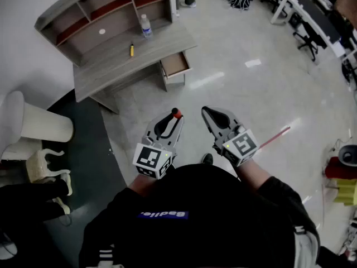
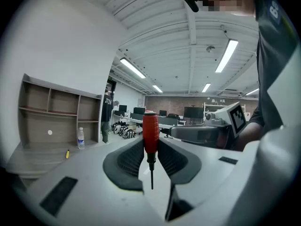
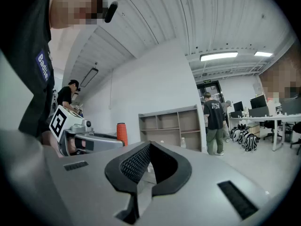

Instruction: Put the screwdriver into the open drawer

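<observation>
Grey wooden desk with a shelved hutch (image 1: 106, 66) stands well ahead across the pale floor. Its small pull-out drawer (image 1: 175, 64) at the right end is open: brown inside, nothing visible in it from here, though it's far off.

Left gripper (image 1: 170, 121) is held about level, jaws partly spread and clamped on the red-handled screwdriver (image 2: 150, 131). The handle sits upright between the pads and the thin shaft hangs below. Right gripper (image 1: 212, 116) rides alongside, jaws drawn together, carrying nothing.

So the tool's in hand but well apart from the drawer, which makes this the carry. Best play, I'd say, is a steady squeeze on that round handle and a walk right up to the drawer front. Bring the shaft low over the opening before letting go, so it can't bounce off the rim.

On the desktop stand a clear plastic water bottle (image 1: 146, 25) and a little yellow object (image 1: 132, 49), both clear of the drawer.
</observation>
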